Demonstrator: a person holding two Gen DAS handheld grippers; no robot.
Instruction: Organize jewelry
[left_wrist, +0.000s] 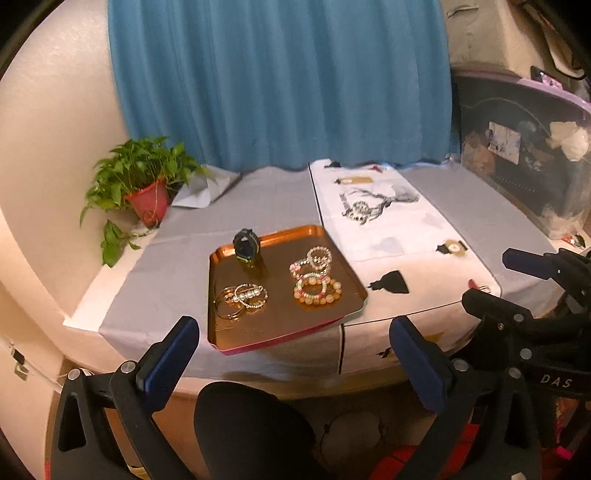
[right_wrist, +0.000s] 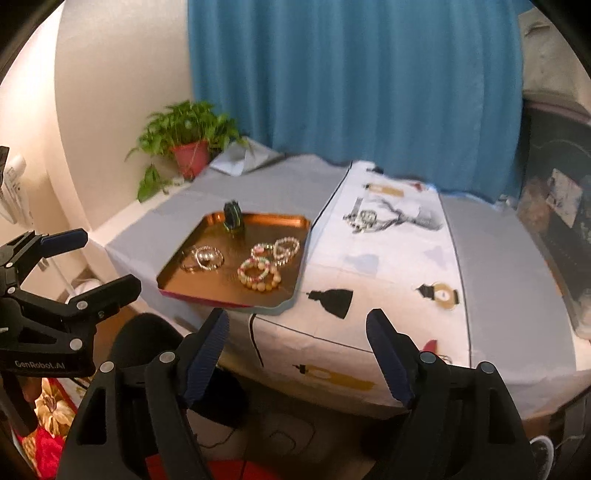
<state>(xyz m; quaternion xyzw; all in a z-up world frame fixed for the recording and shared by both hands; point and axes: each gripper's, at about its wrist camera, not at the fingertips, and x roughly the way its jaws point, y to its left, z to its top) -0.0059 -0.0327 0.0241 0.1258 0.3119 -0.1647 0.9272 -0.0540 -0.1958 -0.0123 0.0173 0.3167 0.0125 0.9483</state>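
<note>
A copper tray (left_wrist: 218, 295) (right_wrist: 295, 229) lies on the table near its front edge. On it sit beaded bracelets (left_wrist: 317, 288) (right_wrist: 260, 275), a pile of gold and pearl bangles (left_wrist: 240, 299) (right_wrist: 203, 258) and a small dark watch (left_wrist: 245, 247) (right_wrist: 232, 218) standing upright. My left gripper (left_wrist: 293, 347) hangs open before the table's front edge, nothing between its blue pads. My right gripper (right_wrist: 297, 347) is also open and empty, short of the table edge. Each gripper shows in the other's view, the right gripper (left_wrist: 491, 277) at right, the left gripper (right_wrist: 99, 258) at left.
A potted plant (left_wrist: 146, 188) (right_wrist: 188, 147) stands at the table's far left corner. A white printed cloth (left_wrist: 384, 236) (right_wrist: 388, 266) covers the table's right half over grey cloth. A blue curtain (left_wrist: 280, 81) hangs behind. A clear storage box (left_wrist: 524, 158) stands at the right.
</note>
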